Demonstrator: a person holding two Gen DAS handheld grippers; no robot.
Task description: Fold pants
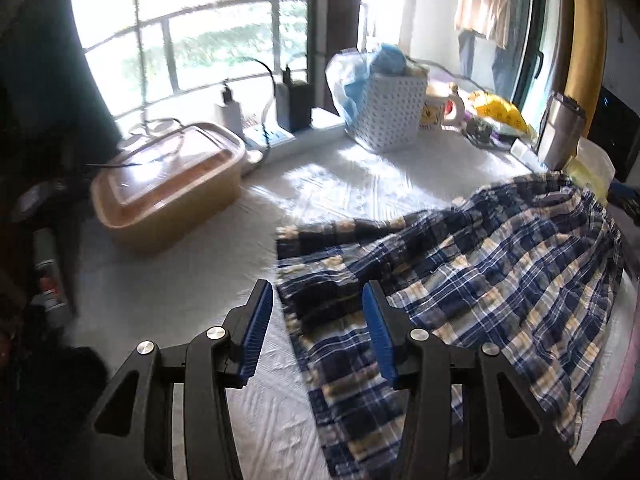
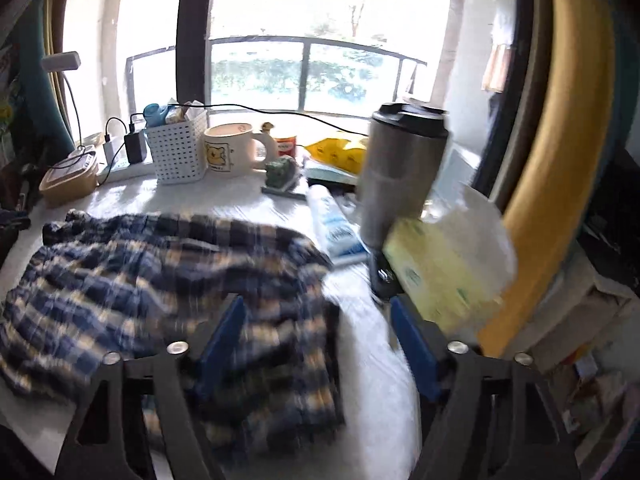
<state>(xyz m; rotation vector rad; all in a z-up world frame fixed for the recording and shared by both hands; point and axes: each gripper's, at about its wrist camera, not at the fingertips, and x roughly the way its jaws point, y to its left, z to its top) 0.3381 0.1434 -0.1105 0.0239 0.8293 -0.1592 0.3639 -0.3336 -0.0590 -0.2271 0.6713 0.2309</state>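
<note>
Blue, cream and white plaid pants (image 1: 500,272) lie crumpled on the white tabletop (image 1: 192,280), filling the right half of the left wrist view. My left gripper (image 1: 318,294) hovers over their left edge with its blue pads apart; the cloth lies below them, not pinched. In the blurred right wrist view the same pants (image 2: 120,280) spread across the left and centre. My right gripper (image 2: 316,304) stands open above their right edge, its left pad over the fabric and its right pad over bare table. Neither gripper holds anything.
A tan lidded container (image 1: 168,196) sits at the back left. Along the window sill stand chargers on a power strip (image 1: 276,132), a white perforated basket (image 1: 390,112), a mug (image 2: 228,152) and a steel tumbler (image 2: 400,176). A yellow tissue pack (image 2: 440,272) and a tube (image 2: 336,224) lie beside the pants.
</note>
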